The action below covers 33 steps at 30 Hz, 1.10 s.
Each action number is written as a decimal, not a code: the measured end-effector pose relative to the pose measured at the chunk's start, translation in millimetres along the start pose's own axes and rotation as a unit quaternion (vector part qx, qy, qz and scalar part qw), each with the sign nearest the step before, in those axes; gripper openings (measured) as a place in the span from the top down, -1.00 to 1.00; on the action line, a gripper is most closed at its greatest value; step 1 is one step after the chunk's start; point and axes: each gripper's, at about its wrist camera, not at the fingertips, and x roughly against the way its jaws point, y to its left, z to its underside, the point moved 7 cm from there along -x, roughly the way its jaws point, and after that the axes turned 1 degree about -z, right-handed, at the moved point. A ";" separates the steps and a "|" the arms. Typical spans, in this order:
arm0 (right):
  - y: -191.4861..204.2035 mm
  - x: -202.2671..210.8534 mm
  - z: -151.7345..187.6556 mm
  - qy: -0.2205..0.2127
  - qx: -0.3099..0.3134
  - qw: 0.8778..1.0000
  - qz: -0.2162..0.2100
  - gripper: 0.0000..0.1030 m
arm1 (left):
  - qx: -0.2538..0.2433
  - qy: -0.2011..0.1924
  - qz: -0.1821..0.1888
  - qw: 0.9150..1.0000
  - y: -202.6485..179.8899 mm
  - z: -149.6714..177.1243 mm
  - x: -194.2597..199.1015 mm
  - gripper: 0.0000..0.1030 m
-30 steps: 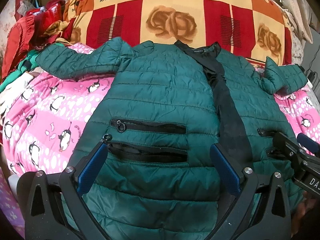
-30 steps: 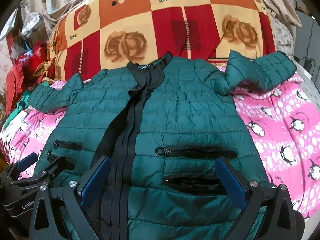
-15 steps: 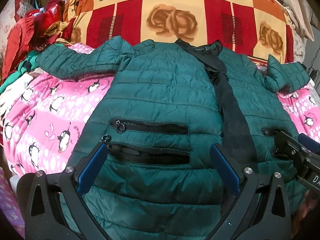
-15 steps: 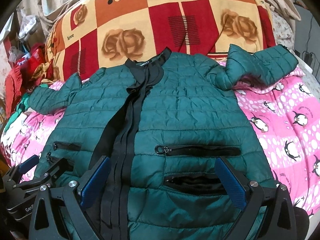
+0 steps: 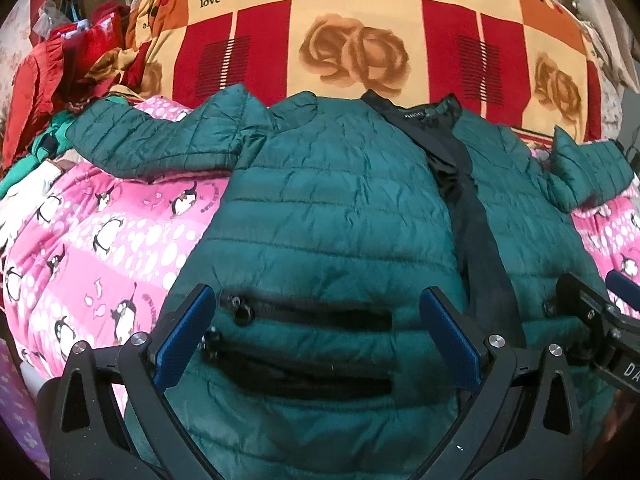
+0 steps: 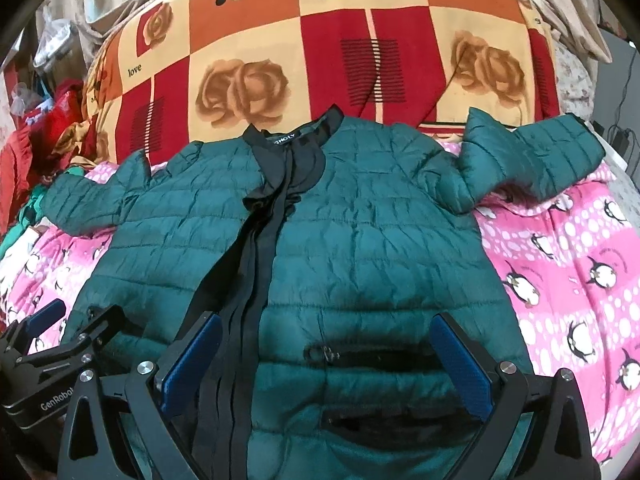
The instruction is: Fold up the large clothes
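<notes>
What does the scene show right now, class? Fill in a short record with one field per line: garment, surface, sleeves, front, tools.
garment: green quilted jacket, lying flat, front side up
surface: pink penguin blanket; rose-patterned blanket behind the collar
sleeves: left sleeve spread outward; right sleeve spread outward, creased at the elbow
front: black zipper placket closed; pocket zippers visible
tools: left tool and right tool both open over the lower hem area, gripping nothing

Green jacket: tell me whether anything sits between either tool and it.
Nothing visible does. The green jacket lies spread flat on the pink penguin blanket, and the left tool and right tool are both open directly over its pocket zippers.
</notes>
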 end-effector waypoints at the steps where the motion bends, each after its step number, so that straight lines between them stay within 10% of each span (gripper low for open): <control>1: 1.5 -1.7 -2.2 -0.001 0.002 1.000 0.000 -1.00 | 0.002 -0.001 -0.002 1.000 1.2 -2.9 -1.8 -0.99; 33: 29.1 -62.3 -62.7 0.008 0.004 1.000 -0.020 -1.00 | 0.018 -0.010 -0.043 0.999 28.2 -67.0 -47.9 -0.99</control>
